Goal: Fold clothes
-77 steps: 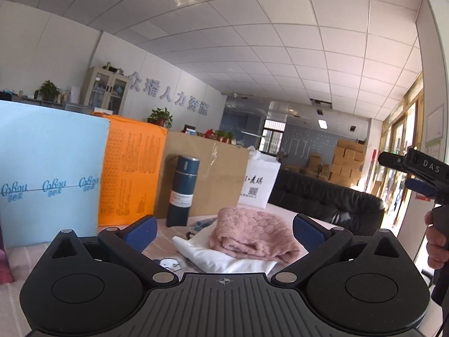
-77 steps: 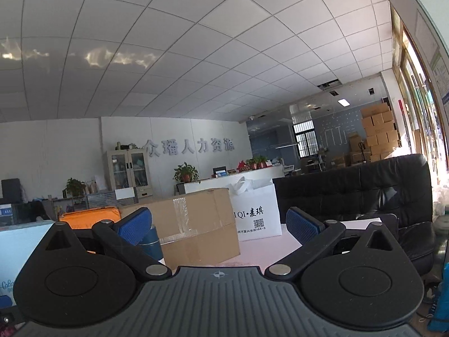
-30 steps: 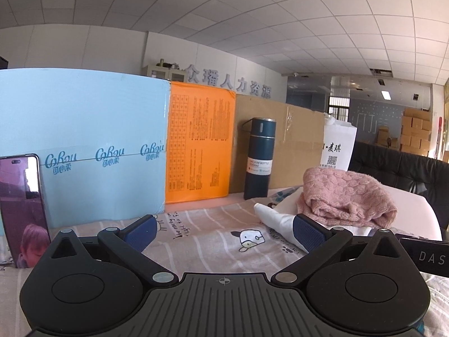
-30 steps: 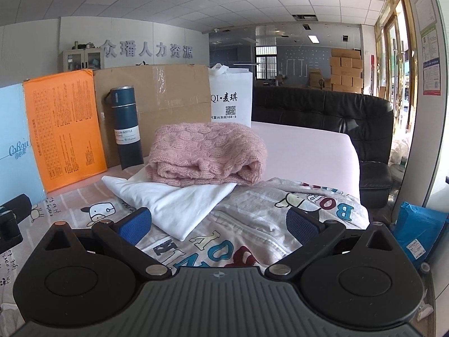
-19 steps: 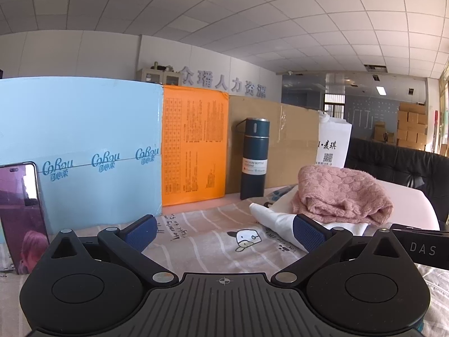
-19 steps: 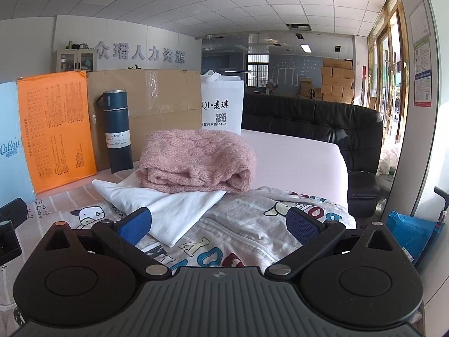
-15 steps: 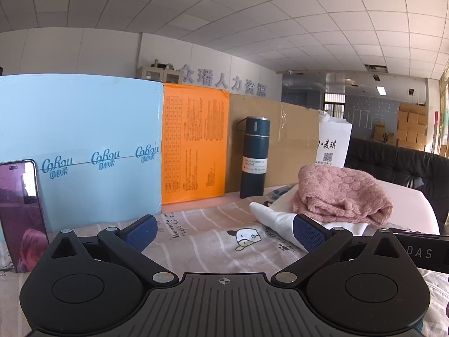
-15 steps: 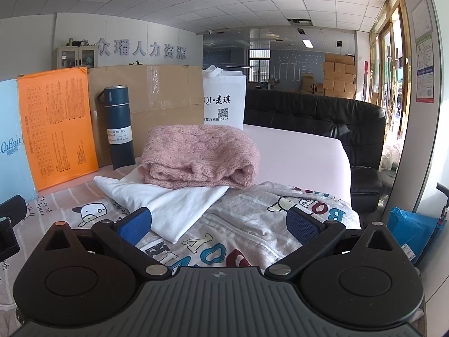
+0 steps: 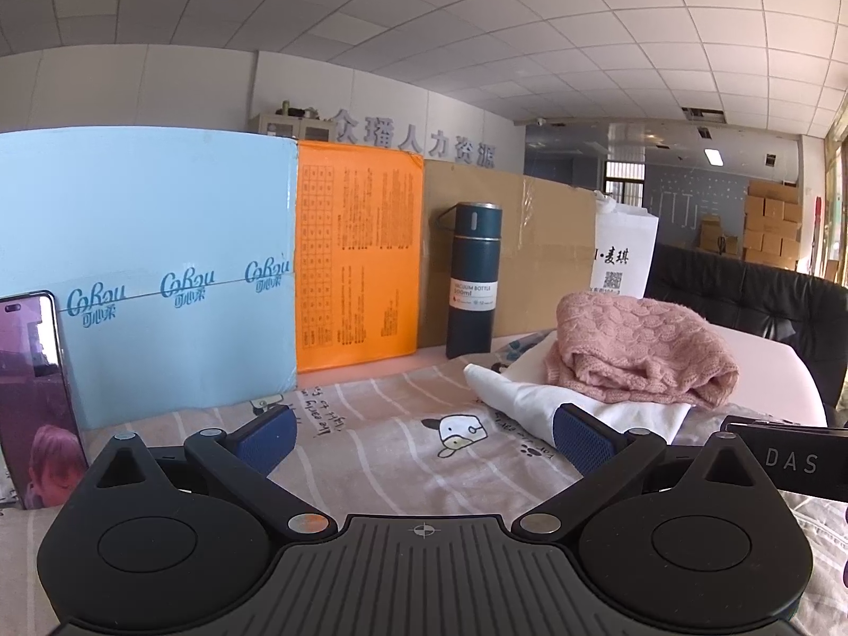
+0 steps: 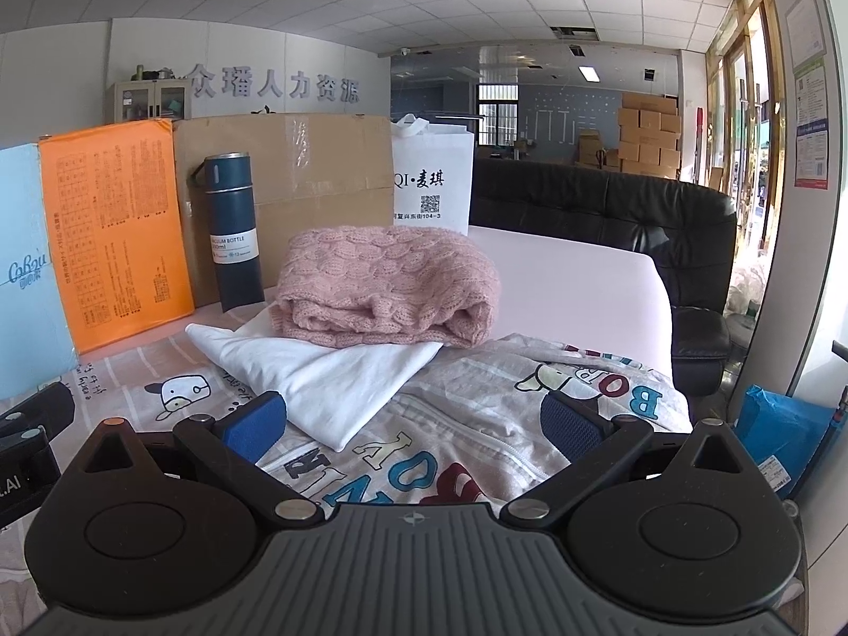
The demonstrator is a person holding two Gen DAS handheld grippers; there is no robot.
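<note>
Both tongs, left tongs (image 9: 421,437) and right tongs (image 10: 416,421), are gaping wide and gripping nothing. They are hovering over the printed garment (image 10: 477,424) lying spread on the tabletop (image 10: 583,275) (a pink sweater (image 10: 387,286) is sitting on a white cloth (image 10: 328,376) behind).

Pink knit sweater (image 10: 387,286), white cloth (image 10: 328,371) (cartoon-printed garment (image 10: 477,434) beneath).

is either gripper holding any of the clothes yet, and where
Nothing is held. The left gripper and right gripper are both open above the printed garment.
</note>
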